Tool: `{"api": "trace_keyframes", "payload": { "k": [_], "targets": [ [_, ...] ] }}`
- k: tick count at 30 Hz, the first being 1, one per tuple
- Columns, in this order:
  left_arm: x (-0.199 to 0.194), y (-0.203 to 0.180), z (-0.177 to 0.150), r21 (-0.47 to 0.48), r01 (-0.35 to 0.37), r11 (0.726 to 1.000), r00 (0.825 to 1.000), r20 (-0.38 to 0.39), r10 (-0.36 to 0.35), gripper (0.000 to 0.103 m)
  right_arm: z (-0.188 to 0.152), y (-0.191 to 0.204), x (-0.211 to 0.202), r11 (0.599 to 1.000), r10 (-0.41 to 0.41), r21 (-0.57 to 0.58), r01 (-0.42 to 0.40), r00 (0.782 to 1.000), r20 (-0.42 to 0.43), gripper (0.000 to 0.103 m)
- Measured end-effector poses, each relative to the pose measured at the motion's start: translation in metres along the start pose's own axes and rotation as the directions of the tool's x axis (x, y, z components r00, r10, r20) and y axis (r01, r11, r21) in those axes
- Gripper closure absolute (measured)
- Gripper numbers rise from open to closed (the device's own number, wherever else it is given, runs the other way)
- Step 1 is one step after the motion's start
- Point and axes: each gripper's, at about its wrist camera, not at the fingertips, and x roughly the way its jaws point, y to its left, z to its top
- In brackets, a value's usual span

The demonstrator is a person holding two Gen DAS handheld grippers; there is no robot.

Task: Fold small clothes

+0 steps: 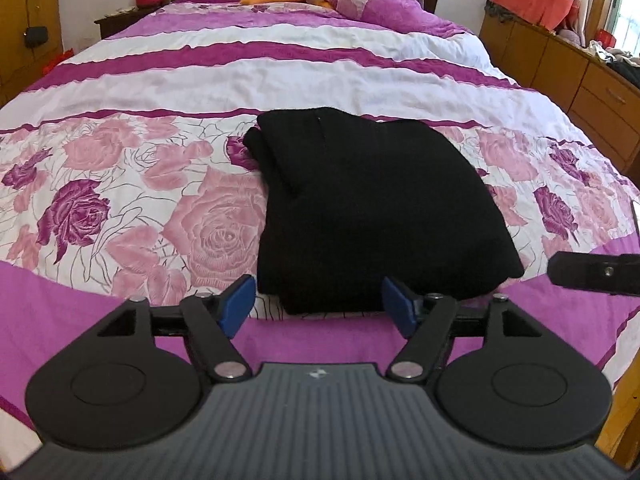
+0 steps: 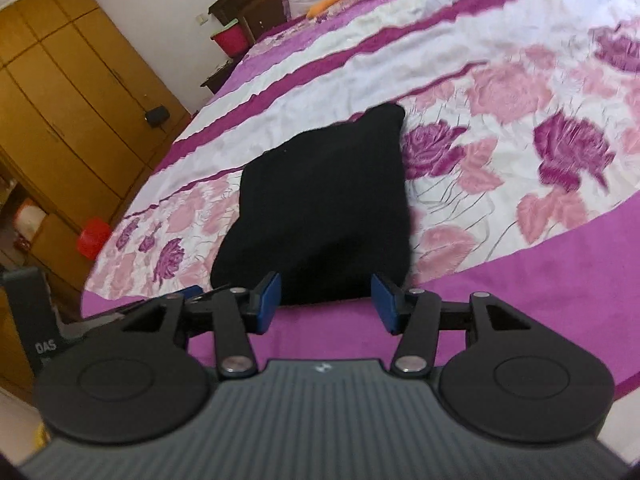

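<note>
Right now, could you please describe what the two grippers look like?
Both match: the left gripper and right gripper have black linked arms with silver pins, blue finger pads, round black discs either side, and a ribbed grey body bearing a small white logo.

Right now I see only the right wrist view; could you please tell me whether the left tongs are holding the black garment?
Observer: No. The left tongs stand open, with the blue pads not pressing on the black garment.
Operator: Is its left side folded flat?
Observer: Not quite. Stacked layers bulge out at its far-left corner.
Operator: What stands beside the bed, opposite the wardrobe?
Observer: A wooden dresser with clothes heaped on top.
</note>
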Motion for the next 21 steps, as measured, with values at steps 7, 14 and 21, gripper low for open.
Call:
{"api": "trace_keyframes", "payload": {
  "k": [7,14,21],
  "targets": [
    [0.013,-0.003,-0.019,-0.008,-0.055,0.998,0.998,-0.011,0.055,0.019,-0.040,0.000,0.027,0.967,-0.184,-0.169,0.191,0.981,0.056,0.032],
    [0.046,-0.006,-0.034,0.013,-0.121,0.993,0.992,-0.041,0.122,0.014,-0.065,-0.003,0.057,0.921,-0.296,-0.222,0.320,0.945,0.136,0.033],
    [0.057,-0.010,-0.039,0.023,-0.142,0.990,0.989,-0.029,0.143,0.006,-0.071,-0.007,0.067,0.924,-0.296,-0.209,0.320,0.945,0.139,0.029]
  ]
}}
